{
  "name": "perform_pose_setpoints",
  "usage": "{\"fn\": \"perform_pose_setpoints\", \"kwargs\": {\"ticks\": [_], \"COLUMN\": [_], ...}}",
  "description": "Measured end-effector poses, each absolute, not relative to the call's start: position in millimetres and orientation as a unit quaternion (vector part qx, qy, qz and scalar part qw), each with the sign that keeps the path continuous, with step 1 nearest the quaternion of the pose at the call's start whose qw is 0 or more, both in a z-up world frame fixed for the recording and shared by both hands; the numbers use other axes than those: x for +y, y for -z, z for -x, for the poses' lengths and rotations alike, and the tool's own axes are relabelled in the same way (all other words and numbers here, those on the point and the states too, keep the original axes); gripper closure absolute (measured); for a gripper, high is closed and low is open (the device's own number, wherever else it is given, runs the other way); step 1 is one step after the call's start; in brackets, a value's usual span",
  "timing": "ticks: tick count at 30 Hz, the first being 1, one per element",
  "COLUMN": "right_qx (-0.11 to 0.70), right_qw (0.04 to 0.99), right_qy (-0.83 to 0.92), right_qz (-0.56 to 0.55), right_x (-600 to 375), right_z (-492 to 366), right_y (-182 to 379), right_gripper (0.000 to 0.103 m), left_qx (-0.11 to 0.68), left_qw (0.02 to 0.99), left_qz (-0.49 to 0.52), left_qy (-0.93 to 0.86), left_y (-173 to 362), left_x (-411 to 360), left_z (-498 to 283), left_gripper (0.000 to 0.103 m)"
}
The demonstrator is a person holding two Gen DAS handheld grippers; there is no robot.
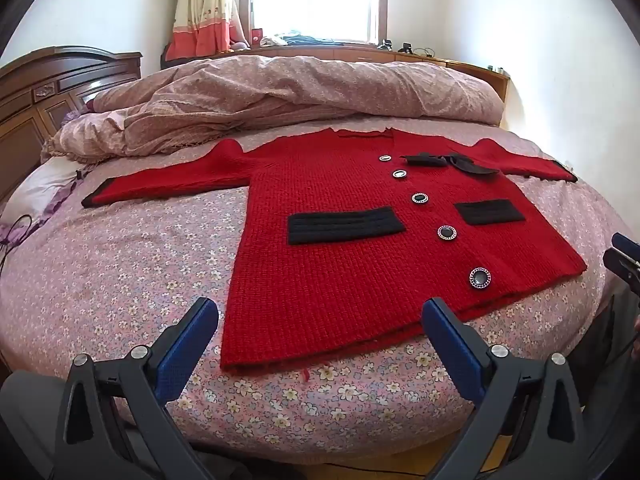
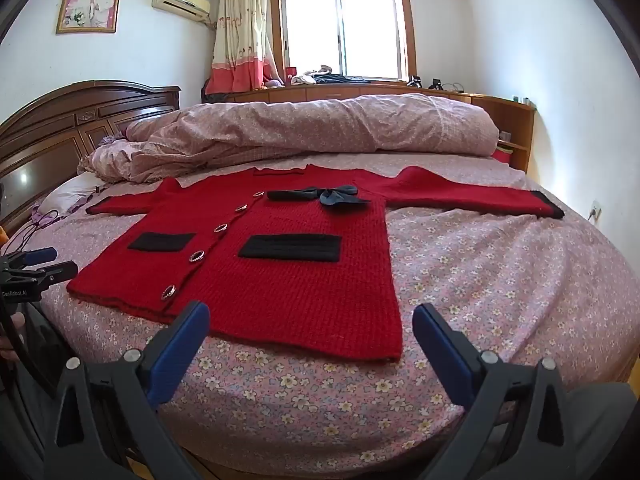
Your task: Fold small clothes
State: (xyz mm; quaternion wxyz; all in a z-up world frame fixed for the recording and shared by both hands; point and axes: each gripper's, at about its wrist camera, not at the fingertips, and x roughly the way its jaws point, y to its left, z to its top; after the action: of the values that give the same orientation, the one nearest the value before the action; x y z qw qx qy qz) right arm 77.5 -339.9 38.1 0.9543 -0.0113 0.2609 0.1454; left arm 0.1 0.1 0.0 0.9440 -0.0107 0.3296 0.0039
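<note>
Red knit cardigan [image 1: 340,264] fills mid-frame, soft and floppy, probably a bit heavy; grab the sleeve cuffs. Left gripper [image 1: 320,316] and right gripper [image 2: 311,320] gape wide, empty.

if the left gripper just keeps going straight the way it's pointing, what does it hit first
Most likely the near hem of the red cardigan, lying flat on the flowered bedsheet. The left gripper, jaws wide open, tilts down toward it; depth is hard to judge.

I see a coarse, matt red knit cardigan [image 1: 340,248] with glossy metal-rimmed buttons [image 1: 479,278], on floral cotton-like sheet [image 1: 140,264]; polished wooden headboard [image 2: 80,120].
</note>
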Motion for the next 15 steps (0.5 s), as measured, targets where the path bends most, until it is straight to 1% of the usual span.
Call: {"fn": "perform_pose_setpoints", "kwargs": {"ticks": [15], "right_qx": [0.261], "right_qw": [0.955], "right_qy": [-0.144], "right_qz": [0.007], "right_x": [-339.7], "right_z": [-73.5], "right_y": [-37.2], "right_gripper": [0.000], "left_qx": [0.329], "left_qw": [0.944], "left_qz": [0.014], "left_qy": [-0.005], "left_y": [1.3], "left_x": [2.0], "left_z": [0.6], "left_gripper": [0.004]}}
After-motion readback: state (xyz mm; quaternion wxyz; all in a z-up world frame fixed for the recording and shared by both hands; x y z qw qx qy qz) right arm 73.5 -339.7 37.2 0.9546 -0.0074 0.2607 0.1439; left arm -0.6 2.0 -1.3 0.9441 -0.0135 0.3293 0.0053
